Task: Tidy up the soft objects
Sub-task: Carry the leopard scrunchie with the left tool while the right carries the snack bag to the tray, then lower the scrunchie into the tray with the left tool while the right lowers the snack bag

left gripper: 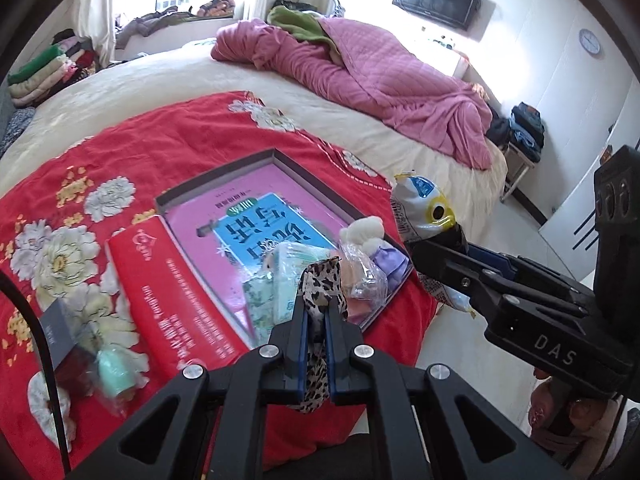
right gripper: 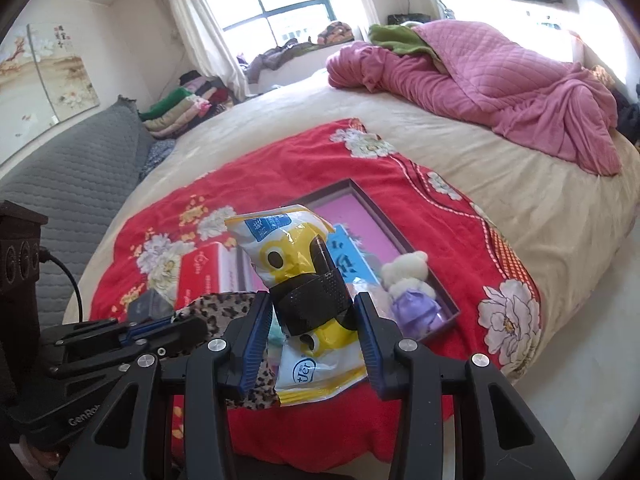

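Note:
My left gripper (left gripper: 316, 308) is shut on a leopard-print cloth (left gripper: 322, 284) and holds it above the near end of a shallow box (left gripper: 224, 184) on the red floral blanket. My right gripper (right gripper: 314, 308) is shut on a yellow and white snack bag (right gripper: 280, 240), held upright; it also shows in the left wrist view (left gripper: 424, 204). In the box lie a blue and pink book (left gripper: 264, 224), a white plush bear in a purple dress (right gripper: 412, 292), a green tissue pack (left gripper: 280, 280) and a clear plastic bag (left gripper: 360, 280).
A red box lid (left gripper: 168, 292) lies left of the box, with a mint bottle (left gripper: 116, 372) and a grey carton (left gripper: 64, 328) near it. A pink quilt (left gripper: 360, 76) is heaped at the bed's far end. Folded clothes (right gripper: 180, 112) are stacked by the window.

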Tool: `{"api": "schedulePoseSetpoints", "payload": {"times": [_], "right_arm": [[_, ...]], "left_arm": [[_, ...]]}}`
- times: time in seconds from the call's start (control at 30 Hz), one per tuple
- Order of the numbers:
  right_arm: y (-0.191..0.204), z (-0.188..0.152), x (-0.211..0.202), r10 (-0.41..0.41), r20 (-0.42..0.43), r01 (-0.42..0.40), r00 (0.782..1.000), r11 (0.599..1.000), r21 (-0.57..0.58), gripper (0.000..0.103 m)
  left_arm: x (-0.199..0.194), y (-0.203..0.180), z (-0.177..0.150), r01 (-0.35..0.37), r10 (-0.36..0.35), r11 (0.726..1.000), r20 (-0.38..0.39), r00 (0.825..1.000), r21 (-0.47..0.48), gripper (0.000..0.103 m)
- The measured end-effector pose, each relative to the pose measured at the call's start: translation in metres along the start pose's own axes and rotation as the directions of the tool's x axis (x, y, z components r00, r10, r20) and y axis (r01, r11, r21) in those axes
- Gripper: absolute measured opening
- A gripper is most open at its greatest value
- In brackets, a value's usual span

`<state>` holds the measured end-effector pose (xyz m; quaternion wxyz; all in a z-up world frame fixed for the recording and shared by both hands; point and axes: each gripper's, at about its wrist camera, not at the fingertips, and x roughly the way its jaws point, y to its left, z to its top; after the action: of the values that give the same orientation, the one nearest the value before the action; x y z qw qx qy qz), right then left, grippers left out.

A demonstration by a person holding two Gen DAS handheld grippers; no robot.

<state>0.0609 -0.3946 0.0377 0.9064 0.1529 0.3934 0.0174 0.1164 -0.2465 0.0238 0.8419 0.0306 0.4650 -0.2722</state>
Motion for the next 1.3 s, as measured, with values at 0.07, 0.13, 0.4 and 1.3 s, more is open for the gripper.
{"api": "schedulePoseSetpoints", "payload": {"times": [0.07,0.13,0.4,1.3], "right_arm": [[-0.004,-0.001,0.006,-0.008,-0.011,0.008,1.0,1.0,0.006,0.044],[-0.008,-0.003,0.012,-0.006,-0.024,0.006,1.0,1.0,0.011,0.044],[-0.02,-0.008,0.036,-0.021,-0.066,0.023,0.998,1.0,0.02,0.044],[-0.009,-0.009,0.109,-0.046,-0.16,0.047,0.986,0.999,0.006,0.043]], "left_arm": [[0.012,0.0,0.001,-0.01,0.01,1.0,-0.014,1.0,0.005,0.007],[0.02,0.0,0.004,-0.017,0.017,1.0,-0.016,1.0,0.009,0.007],[0.045,0.009,0.017,-0.038,0.038,0.999,-0.031,0.999,0.01,0.007],[0.078,0.082,0.055,-0.104,0.1,0.988,-0.041,0.994,-0.115,0.007]]}}
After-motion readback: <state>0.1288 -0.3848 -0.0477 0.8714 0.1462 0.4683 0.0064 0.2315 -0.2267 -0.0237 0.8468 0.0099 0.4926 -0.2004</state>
